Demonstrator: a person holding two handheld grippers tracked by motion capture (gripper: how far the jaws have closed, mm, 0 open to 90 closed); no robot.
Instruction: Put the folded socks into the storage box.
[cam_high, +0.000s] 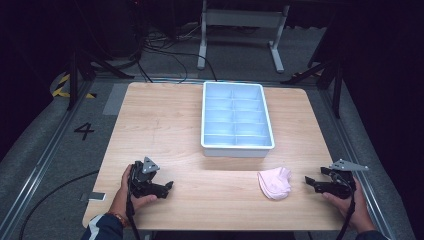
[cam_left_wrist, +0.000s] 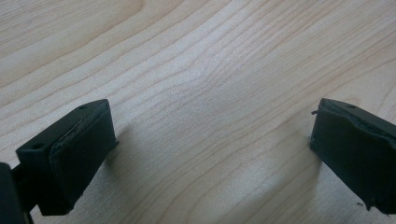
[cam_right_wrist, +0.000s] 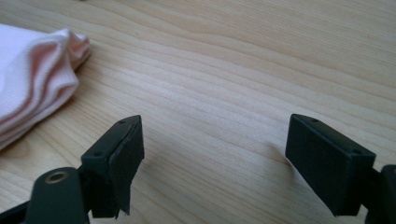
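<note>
My left gripper (cam_high: 167, 187) and right gripper (cam_high: 311, 182) rest low on the table (cam_high: 165, 125), jaws spread wide with nothing between them; the pink cloth (cam_high: 275, 183) lies just beside the right one, in front of the tray (cam_high: 237, 148).

The table (cam_high: 165, 125) is lit brightly from above, while its surroundings are left dark. Soft shadows are cast beneath the jaws, and the closest parts are slightly blurred.

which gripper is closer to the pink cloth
The right gripper: it sits just beside the pink cloth, jaws open toward it. The left gripper is across the table.
</note>
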